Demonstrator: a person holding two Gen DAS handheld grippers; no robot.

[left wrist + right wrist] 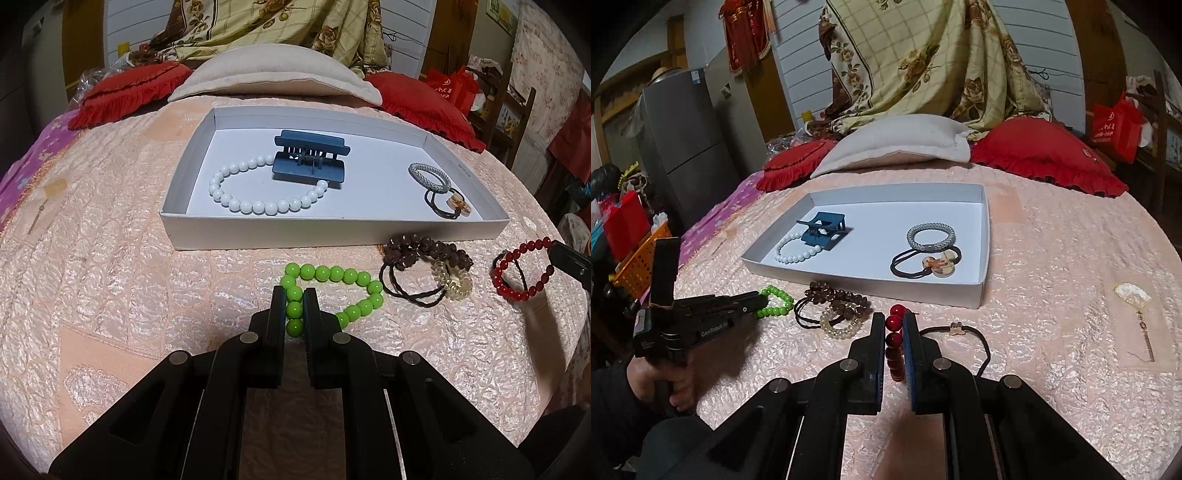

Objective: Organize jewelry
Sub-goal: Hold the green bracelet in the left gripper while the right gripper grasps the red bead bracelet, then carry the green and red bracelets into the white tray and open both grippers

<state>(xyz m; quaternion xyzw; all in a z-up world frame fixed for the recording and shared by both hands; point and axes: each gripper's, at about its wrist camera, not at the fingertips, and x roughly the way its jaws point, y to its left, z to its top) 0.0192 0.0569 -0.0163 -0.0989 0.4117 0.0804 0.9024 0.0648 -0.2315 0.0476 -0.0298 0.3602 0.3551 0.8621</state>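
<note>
My left gripper (294, 295) is shut on the green bead bracelet (334, 274), which lies on the pink bedspread in front of the white tray (258, 230). The same bracelet (775, 301) shows at the left gripper's tip in the right wrist view. My right gripper (894, 320) is shut on the red bead bracelet (894, 321), its beads stacked between the jaws; the red bracelet (517, 291) also appears at the right edge of the left wrist view. Inside the tray lie a white bead bracelet (236, 205), a blue hair claw (310, 158), a silver hair tie (428, 177) and a dark hair tie with a charm (456, 206).
A brown beaded hair tie (424, 251) and a clear coil tie (456, 286) lie between the two bracelets. A black hair tie with a small charm (960, 328) lies by my right gripper. A tasselled ornament (1134, 295) rests at right. Pillows (897, 144) line the far side of the bed.
</note>
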